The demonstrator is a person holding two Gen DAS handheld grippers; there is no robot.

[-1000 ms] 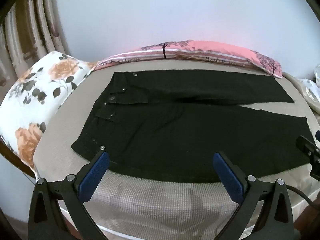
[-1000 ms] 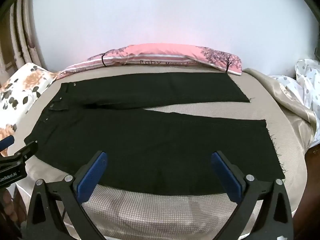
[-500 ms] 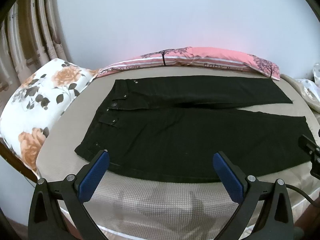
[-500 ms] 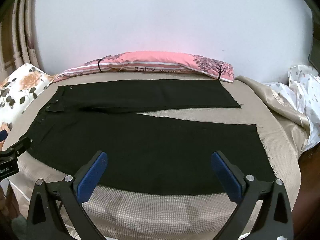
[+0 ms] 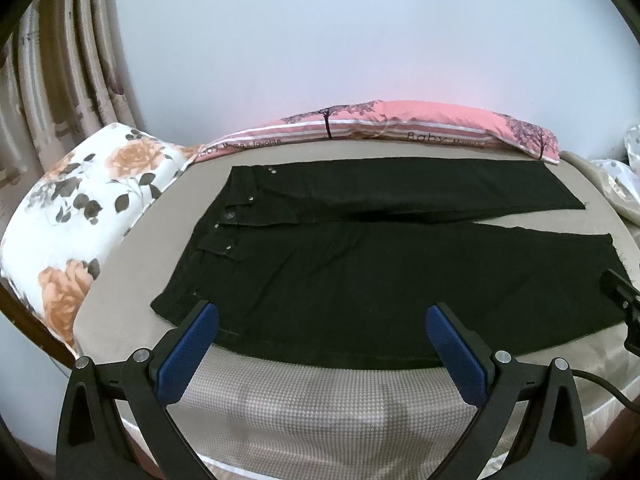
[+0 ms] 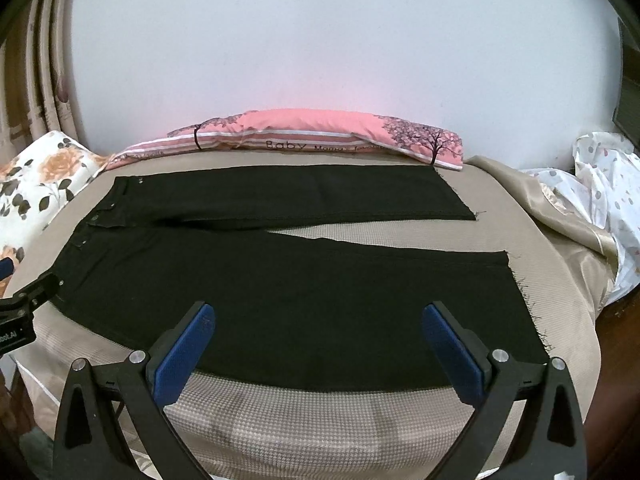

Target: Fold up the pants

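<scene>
Black pants [image 5: 360,264] [image 6: 280,280] lie flat on a beige bed [image 5: 320,408], waistband to the left, both legs stretched right and slightly apart. My left gripper [image 5: 322,316] hovers open over the near edge of the pants, close to the waist end. My right gripper [image 6: 318,316] is open too, above the near leg's front edge. Nothing sits between either pair of blue-padded fingers. Each view catches the other gripper's black frame at its side edge.
A pink striped pillow [image 5: 380,128] lies along the far wall. A white pillow with orange flowers [image 5: 80,208] is at the left end. Crumpled white dotted bedding [image 6: 600,200] is heaped at the right. Curtains [image 5: 52,100] hang at the far left.
Both grippers have pulled back and tipped up: the pants sit lower and farther in each view, and more wall shows. The pants have not moved. Both stay open.
</scene>
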